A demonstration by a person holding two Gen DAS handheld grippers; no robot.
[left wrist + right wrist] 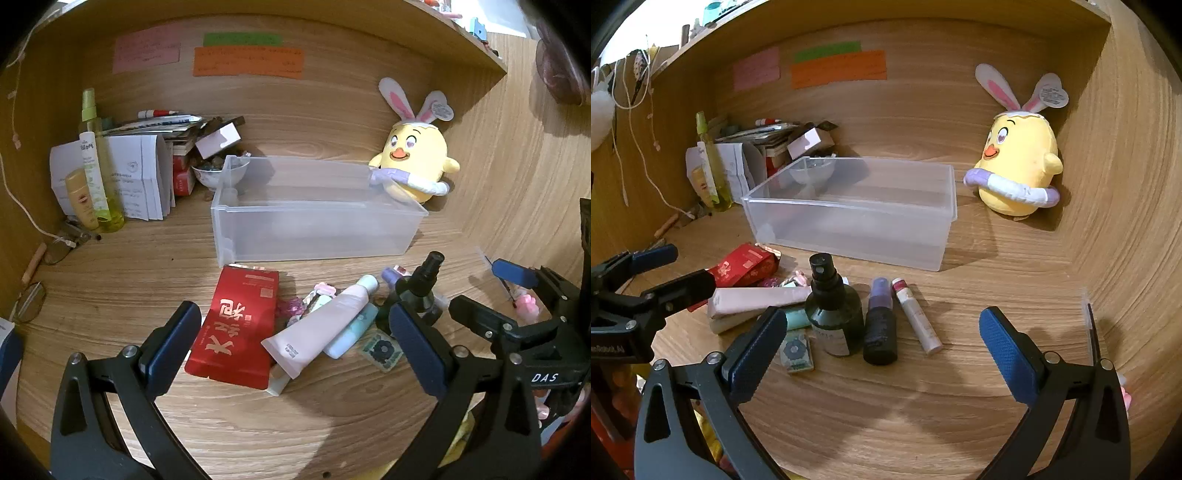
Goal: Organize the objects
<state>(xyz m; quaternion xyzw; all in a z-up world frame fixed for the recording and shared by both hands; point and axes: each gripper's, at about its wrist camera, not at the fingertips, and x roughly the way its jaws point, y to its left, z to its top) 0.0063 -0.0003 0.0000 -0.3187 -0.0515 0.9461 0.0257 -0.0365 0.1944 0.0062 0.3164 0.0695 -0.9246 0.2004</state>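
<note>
Toiletries, among them a pink tube [325, 325] and dark spray bottle [833, 314], lie mid-worktop [923, 406] before a clear bin [857, 210] toward the back edge, while left gripper [295, 350] and right gripper [882, 347] hover, fingers spread, gripping nothing.

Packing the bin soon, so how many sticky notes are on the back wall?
3: a pink note at left, a green note above an orange note to its right. None seem hidden.
</note>
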